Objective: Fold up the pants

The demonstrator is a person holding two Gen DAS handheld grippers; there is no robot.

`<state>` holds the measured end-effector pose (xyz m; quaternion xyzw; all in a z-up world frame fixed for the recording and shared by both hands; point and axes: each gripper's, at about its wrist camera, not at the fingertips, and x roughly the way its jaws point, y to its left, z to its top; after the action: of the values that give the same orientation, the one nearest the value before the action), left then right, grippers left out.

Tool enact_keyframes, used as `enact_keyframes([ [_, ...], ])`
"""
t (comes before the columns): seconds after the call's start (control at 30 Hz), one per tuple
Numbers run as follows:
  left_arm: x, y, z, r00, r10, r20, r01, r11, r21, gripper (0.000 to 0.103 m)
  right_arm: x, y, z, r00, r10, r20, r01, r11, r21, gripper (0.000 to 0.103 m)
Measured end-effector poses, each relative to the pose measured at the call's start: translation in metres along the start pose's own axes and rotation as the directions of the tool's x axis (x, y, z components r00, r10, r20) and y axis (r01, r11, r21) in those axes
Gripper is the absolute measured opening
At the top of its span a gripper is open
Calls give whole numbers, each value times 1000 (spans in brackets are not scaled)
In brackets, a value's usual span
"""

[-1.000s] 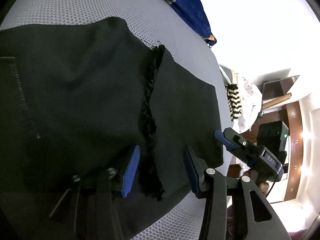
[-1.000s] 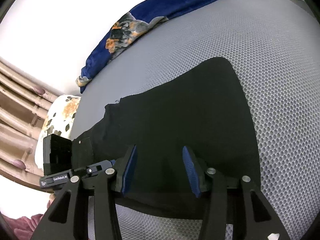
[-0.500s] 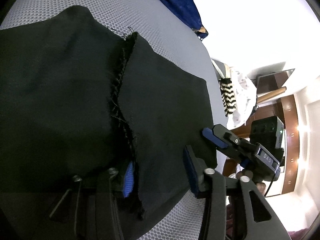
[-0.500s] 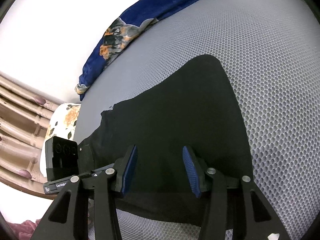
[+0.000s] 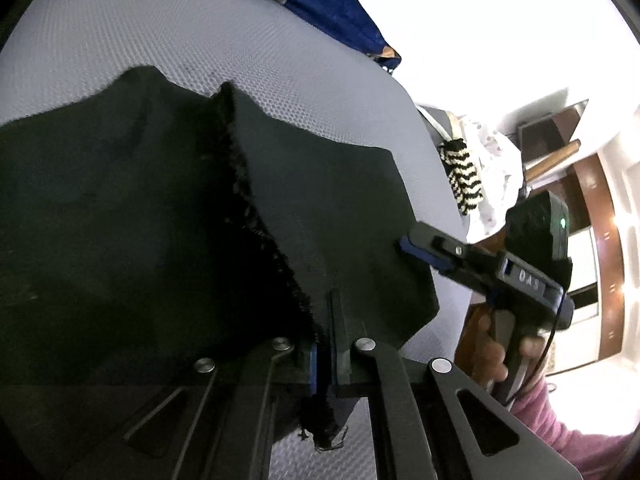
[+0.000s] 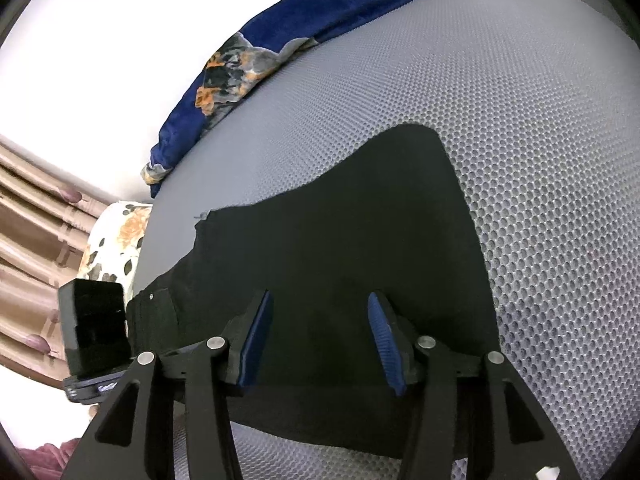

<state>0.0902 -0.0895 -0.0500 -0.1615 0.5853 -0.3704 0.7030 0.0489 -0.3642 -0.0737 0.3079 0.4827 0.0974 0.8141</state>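
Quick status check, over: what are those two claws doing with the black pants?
Left gripper shut on pants at frayed edge. Right gripper opening, pants between its jaws, not pinched. Nothing in the way.

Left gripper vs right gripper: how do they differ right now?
Left gripper is shut on the black pants, pinching the frayed seam edge; right gripper is open, its blue-padded fingers straddling flat cloth. Both are black and point down at the grey mesh surface.

Pants (image 6: 340,248) spread on the mattress (image 6: 520,120), near its front edge. Behind the pants, along the mattress's far edge — a bunched blanket (image 6: 280,36). Beyond the mattress's left end — a patterned pillow (image 6: 116,240), curtains (image 6: 32,216) further back.
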Motion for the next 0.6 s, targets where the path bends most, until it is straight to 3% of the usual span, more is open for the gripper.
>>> enact_keyframes([
  [0.23, -11, 26, -12, 997, 77, 4, -77, 997, -17, 4, 10, 12, -1, 1000, -10, -15, 9, 999, -36, 49],
  [0.43, 0, 32, -17, 989, 148, -12, -148, 989, 1, 7, 29, 14, -5, 989, -144, -34, 140, 985, -106, 47],
  [0.53, -5, 23, -16, 974, 225, 8, -225, 973, 44, 16, 31, 18, -2, 985, -170, -38, 164, 978, -129, 47],
  [0.6, -14, 13, -15, 951, 303, 67, -308, 947, 88, 23, 28, 24, 3, 982, -187, -11, 183, 972, -149, 47],
])
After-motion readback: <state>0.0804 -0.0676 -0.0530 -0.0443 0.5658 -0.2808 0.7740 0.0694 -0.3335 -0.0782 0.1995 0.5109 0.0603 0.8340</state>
